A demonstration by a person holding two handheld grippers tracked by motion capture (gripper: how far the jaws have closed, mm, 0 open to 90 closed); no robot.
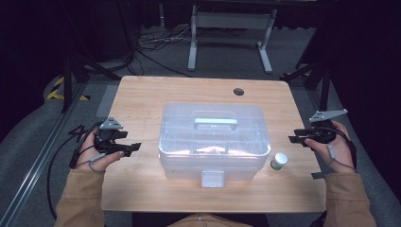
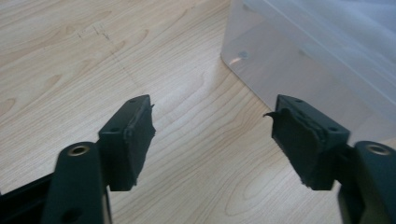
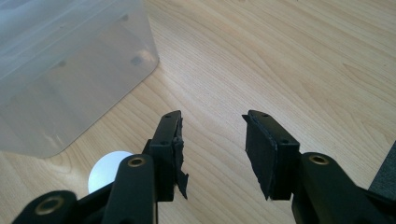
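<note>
A clear plastic storage box (image 1: 213, 142) sat at the middle of the wooden table (image 1: 142, 94), lid on, with a pale green handle (image 1: 215, 123) lying flat on top and a white latch (image 1: 212, 179) hanging at the near side. Just beside the box's near right corner stood a small jar with a white cap (image 1: 279, 161), upright on the tabletop and apart from the box wall. The left gripper (image 1: 135, 147) hovered to the left of the box, held in the person's left hand (image 1: 97, 153), pointing toward the box's left wall; in the left gripper view its jaws stood wide apart over bare wood, with nothing between them and the box's rounded corner (image 2: 243, 58) ahead and to the right. The right gripper (image 1: 294, 139) was held off the box's right side in the right hand (image 1: 331, 146), aimed inward; its jaws were spread, nothing between them, over bare wood. In the right gripper view the box (image 3: 70, 70) lay ahead to the left and the jar's white cap (image 3: 108, 173) showed partly behind the left jaw. Neither gripper touched the box or the jar.
</note>
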